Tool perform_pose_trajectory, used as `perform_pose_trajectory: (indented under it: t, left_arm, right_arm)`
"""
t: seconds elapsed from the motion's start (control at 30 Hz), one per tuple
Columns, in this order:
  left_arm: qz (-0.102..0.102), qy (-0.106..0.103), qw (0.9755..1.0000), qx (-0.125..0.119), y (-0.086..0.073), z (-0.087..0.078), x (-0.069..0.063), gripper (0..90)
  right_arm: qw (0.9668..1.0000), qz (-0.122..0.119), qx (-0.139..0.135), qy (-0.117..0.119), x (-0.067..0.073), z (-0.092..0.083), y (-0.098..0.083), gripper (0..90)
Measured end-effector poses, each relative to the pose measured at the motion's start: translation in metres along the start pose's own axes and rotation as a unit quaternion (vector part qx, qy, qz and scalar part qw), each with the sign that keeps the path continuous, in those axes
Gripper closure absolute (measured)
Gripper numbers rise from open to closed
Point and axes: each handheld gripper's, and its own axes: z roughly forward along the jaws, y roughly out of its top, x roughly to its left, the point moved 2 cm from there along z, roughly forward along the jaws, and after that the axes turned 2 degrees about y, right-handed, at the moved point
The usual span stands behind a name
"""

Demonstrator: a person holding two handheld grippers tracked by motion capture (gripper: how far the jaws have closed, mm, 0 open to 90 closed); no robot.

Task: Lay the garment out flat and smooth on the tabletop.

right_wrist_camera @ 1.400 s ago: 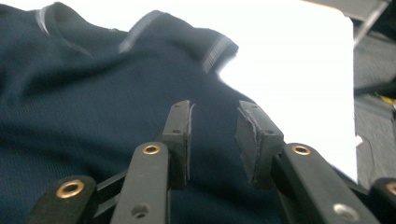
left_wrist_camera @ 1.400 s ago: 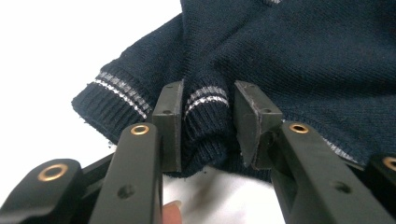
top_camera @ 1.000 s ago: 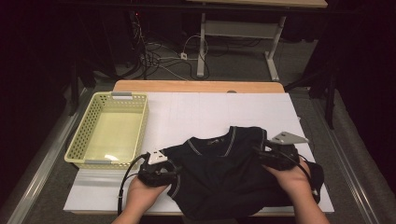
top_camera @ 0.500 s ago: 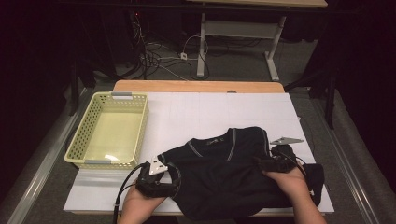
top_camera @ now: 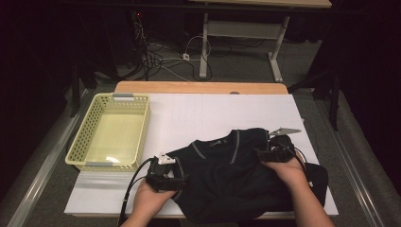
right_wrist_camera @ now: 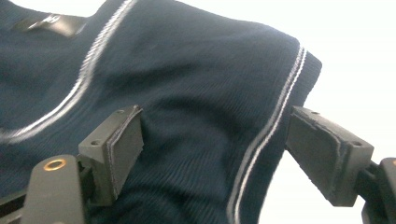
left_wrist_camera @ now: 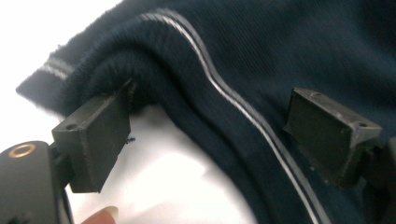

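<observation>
A dark navy shirt [top_camera: 227,175] with thin white stripes on its ribbed trim lies crumpled on the white sheet [top_camera: 213,113], near the front edge. My left gripper [top_camera: 179,178] is at the shirt's left corner. In the left gripper view [left_wrist_camera: 210,100] the jaws have just been opening; they stand wide, with a striped fold of the shirt [left_wrist_camera: 261,56] between them and unpinched. At the shirt's right shoulder is my right gripper [top_camera: 263,154]. Its jaws [right_wrist_camera: 217,116] have just opened wide, then eased in a little, and straddle a striped edge of the shirt [right_wrist_camera: 187,84] without pressing on it.
A pale yellow mesh basket [top_camera: 75,151] stands with nothing in it at the left of the sheet. The table's wooden far edge [top_camera: 198,87] lies beyond. A black cable [top_camera: 132,184] trails from the left gripper. Bare white sheet stretches behind the shirt.
Both hands came toward the near edge and lower, the right one more. The shirt's upper part has settled flatter on the sheet.
</observation>
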Motion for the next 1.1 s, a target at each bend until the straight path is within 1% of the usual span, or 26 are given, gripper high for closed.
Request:
perform_pose_trajectory:
  t: [0.03, 0.1, 0.13, 0.17, 0.2, 0.23, 0.27, 0.3, 0.33, 0.37, 0.43, 0.5, 0.53, 0.57, 0.63, 0.7, 0.77, 0.8, 0.83, 0.87, 0.9, 0.97, 1.0, 1.07, 1.1]
  left_arm:
    - [0.0, 0.002, 1.0, 0.006, 0.006, 0.003, 0.0, 13.8]
    - [0.018, 0.016, 0.9994, 0.024, 0.015, 0.01, -0.004, 14.2]
    - [0.027, 0.023, 0.999, 0.025, 0.018, 0.013, -0.007, 15.8]
    - [0.044, 0.017, 0.9987, 0.022, 0.019, 0.014, -0.01, 21.9]
    - [0.045, 0.003, 0.9989, 0.012, 0.019, 0.015, -0.012, 32.8]
    - [0.047, -0.008, 0.9988, 0.005, 0.019, 0.015, -0.013, 43.2]
    - [0.058, -0.012, 0.9982, 0.001, 0.019, 0.016, -0.014, 51.6]
    - [0.064, -0.02, 0.9978, -0.001, 0.019, 0.016, -0.015, 59.2]
    - [0.066, -0.031, 0.9974, 0.001, 0.019, 0.016, -0.015, 65.9]
    - [0.074, -0.034, 0.9966, 0.005, 0.02, 0.015, -0.015, 71.5]
    - [0.108, -0.01, 0.9941, 0.009, 0.022, 0.01, -0.017, 78.9]
    - [0.118, -0.003, 0.993, -0.007, 0.026, 0.0, -0.017, 80.6]
    - [0.12, 0.003, 0.9926, -0.018, 0.03, -0.006, -0.017, 80.8]
    - [0.12, 0.005, 0.9922, -0.031, 0.034, -0.012, -0.017, 81.0]
    - [0.13, 0.016, 0.99, -0.053, 0.044, -0.025, -0.017, 81.4]
    - [0.141, 0.026, 0.987, -0.072, 0.057, -0.036, -0.019, 81.5]
    - [0.15, 0.035, 0.9841, -0.089, 0.071, -0.044, -0.018, 81.5]
    - [0.15, 0.035, 0.9836, -0.094, 0.079, -0.047, -0.017, 81.5]
    - [0.15, 0.04, 0.9828, -0.1, 0.09, -0.048, -0.014, 81.5]
    - [0.15, 0.043, 0.9826, -0.101, 0.098, -0.047, -0.012, 81.5]
    - [0.148, 0.043, 0.9829, -0.1, 0.104, -0.045, -0.01, 81.5]
    - [0.142, 0.045, 0.9848, -0.089, 0.117, -0.034, -0.002, 81.3]
    - [0.132, 0.044, 0.9869, -0.082, 0.121, -0.026, 0.004, 81.4]
    - [0.113, 0.039, 0.9906, -0.066, 0.128, -0.007, 0.015, 81.4]
    - [0.108, 0.038, 0.9915, -0.062, 0.131, 0.002, 0.02, 81.4]
  right_arm:
    - [0.9999, 0.009, 0.004, 0.006, -0.003, 0.006, 0.001, 20.1]
    - [0.9988, 0.024, 0.022, 0.035, -0.004, 0.018, -0.001, 20.1]
    - [0.9994, 0.013, 0.012, 0.029, -0.001, 0.021, -0.002, 22.0]
    - [0.9997, -0.002, 0.009, 0.023, 0.003, 0.021, -0.003, 25.5]
    - [0.9996, -0.02, 0.007, 0.018, 0.008, 0.022, -0.004, 29.4]
    - [0.9993, -0.033, 0.002, 0.018, 0.012, 0.021, -0.005, 38.5]
    - [0.9988, -0.039, -0.002, 0.03, 0.014, 0.019, -0.006, 47.7]
    - [0.9982, -0.045, -0.006, 0.039, 0.015, 0.018, -0.007, 57.4]
    - [0.9975, -0.05, -0.01, 0.05, 0.016, 0.017, -0.008, 62.6]
    - [0.997, -0.051, -0.012, 0.057, 0.016, 0.016, -0.008, 65.4]
    - [0.9965, -0.051, -0.02, 0.064, 0.016, 0.013, -0.01, 72.6]
    - [0.9961, -0.043, -0.037, 0.068, 0.014, 0.006, -0.011, 79.1]
    - [0.9956, -0.038, -0.052, 0.068, 0.012, 0.0, -0.012, 81.2]
    - [0.9948, -0.034, -0.068, 0.068, 0.011, -0.006, -0.011, 81.7]
    - [0.9931, -0.034, -0.092, 0.064, 0.009, -0.023, -0.008, 82.3]
    - [0.9909, -0.043, -0.117, 0.052, 0.008, -0.042, -0.004, 82.8]
    - [0.9878, -0.044, -0.143, 0.044, 0.004, -0.061, 0.004, 83.1]
    - [0.9859, -0.045, -0.156, 0.038, 0.001, -0.07, 0.01, 83.1]
    - [0.9842, -0.044, -0.168, 0.034, -0.002, -0.077, 0.017, 83.1]
    - [0.9827, -0.045, -0.178, 0.028, -0.007, -0.084, 0.026, 83.1]
    - [0.9821, -0.045, -0.181, 0.024, -0.011, -0.086, 0.033, 83.1]
    - [0.9822, -0.046, -0.182, 0.016, -0.018, -0.083, 0.045, 83.1]
    - [0.9832, -0.044, -0.177, 0.012, -0.023, -0.078, 0.05, 83.1]
    - [0.9868, -0.038, -0.157, 0.004, -0.03, -0.061, 0.058, 83.1]
    - [0.9887, -0.04, -0.144, 0.0, -0.034, -0.05, 0.061, 83.2]
